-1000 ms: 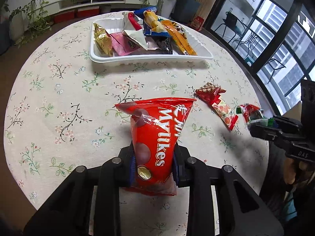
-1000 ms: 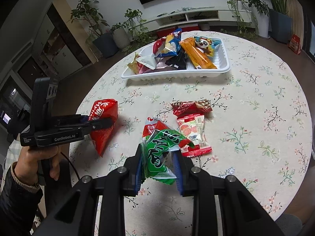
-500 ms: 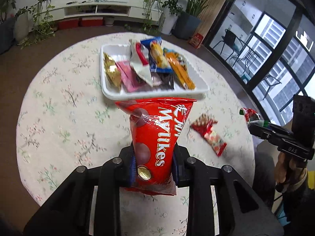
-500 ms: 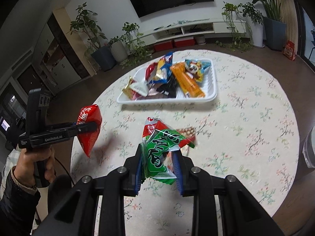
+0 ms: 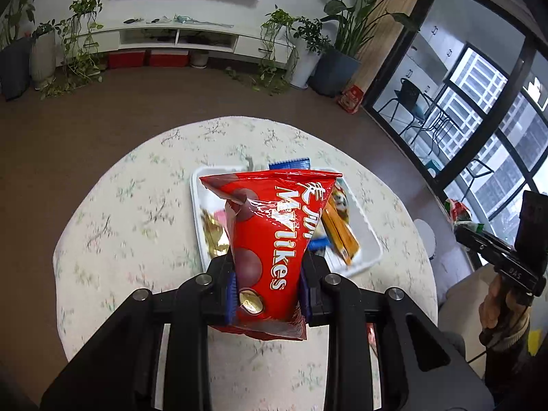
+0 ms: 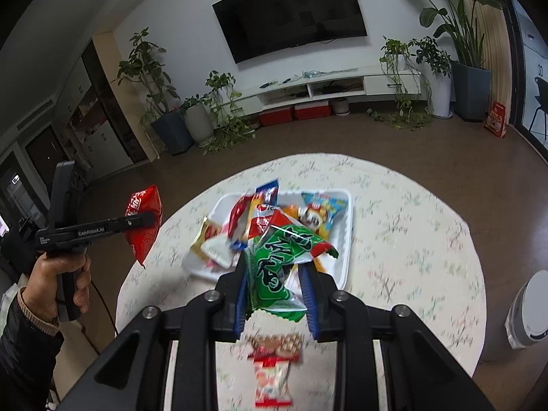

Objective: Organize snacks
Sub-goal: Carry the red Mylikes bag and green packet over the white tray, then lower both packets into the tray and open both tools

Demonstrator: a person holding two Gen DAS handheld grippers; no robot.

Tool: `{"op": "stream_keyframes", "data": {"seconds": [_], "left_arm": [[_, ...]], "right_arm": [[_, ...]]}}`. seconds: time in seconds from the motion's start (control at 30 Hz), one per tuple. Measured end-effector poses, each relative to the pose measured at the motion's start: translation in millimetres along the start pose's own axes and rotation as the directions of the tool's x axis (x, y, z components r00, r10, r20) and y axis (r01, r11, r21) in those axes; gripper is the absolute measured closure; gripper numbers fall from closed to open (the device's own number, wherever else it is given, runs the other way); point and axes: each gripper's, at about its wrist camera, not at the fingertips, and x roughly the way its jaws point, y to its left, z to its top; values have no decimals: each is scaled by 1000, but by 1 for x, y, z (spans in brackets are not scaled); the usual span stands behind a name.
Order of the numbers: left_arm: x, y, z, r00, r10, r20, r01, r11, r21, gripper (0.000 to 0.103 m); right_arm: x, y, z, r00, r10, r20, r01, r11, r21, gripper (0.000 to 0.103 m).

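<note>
Left gripper [image 5: 269, 287]: black two-finger tool with blue pads, clamped on the lower part of a glossy red snack bag with white "Mylikes" lettering [image 5: 270, 239]. The bag stands upright between the pads, its wide top above the fingers, in front of the tray in this view.

White rectangular plastic tray [image 6: 344, 239]: sits on the round table with a pale floral cloth [image 6: 411, 239], loaded with assorted wrapped snacks, among them an orange stick pack [image 5: 339, 231] and a gold foil pack [image 5: 214, 236].

Right gripper [image 6: 277, 299]: same build, closed on a green crinkled snack packet with dark lettering [image 6: 279, 257], gripped near its lower end, the top fanning out over the tray.

Red and white wrapped snacks [image 6: 274, 370]: lying on the cloth below the right gripper's fingers, blurred; likely two pieces, count uncertain.
</note>
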Motion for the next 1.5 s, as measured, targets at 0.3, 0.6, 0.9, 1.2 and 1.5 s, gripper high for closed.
{"op": "stream_keyframes", "data": {"seconds": [0.3,0.6,0.9,1.2,1.5], "left_arm": [[72,8,56,997,33,-71,-32,999,13,78],[123,27,64,992,51,-116,-52,999,-5,78],[158,28,57,983,76,-169,-75,997,13,78],[174,29,48,973,106,-206,-105,994,15,76],[180,35,51,964,134,-228,-136,991,9,64]], "right_arm": [[68,4,22,997,-4,-81,0,999,-48,74],[134,7,0,979,-52,-198,32,994,-103,74],[155,11,-12,969,-89,-231,56,987,-149,73],[161,19,-20,964,-136,-228,95,979,-183,72],[163,22,-24,958,-168,-231,122,972,-201,70]]}}
